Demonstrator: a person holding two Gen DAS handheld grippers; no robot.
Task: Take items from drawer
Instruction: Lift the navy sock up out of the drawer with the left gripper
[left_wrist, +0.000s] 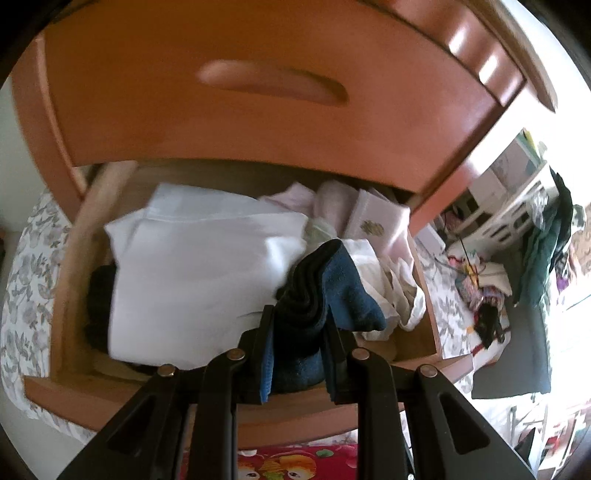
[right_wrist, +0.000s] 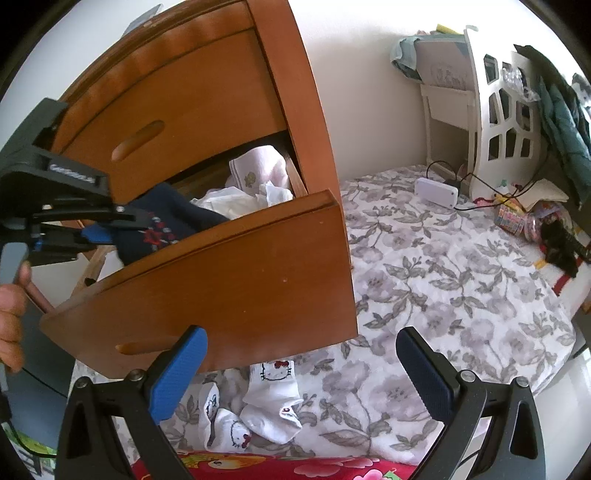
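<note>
Gripping dark blue sock, left tool clenched on it above open drawer; sock's long axis runs away from tool, toe end drooping. Right tool released, empty, over bed.

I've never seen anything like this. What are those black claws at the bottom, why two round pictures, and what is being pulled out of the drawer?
No robot here: a person's hand holds a trigger-worked tool, one in each hand. Each carries a wide-angle camera looking along its jaws, hence two round pictures. The left gripper is clamped on dark blue socks over the open drawer, which holds folded white cloth. The right gripper is open, empty, above white socks lying on the flowered bedspread.
</note>
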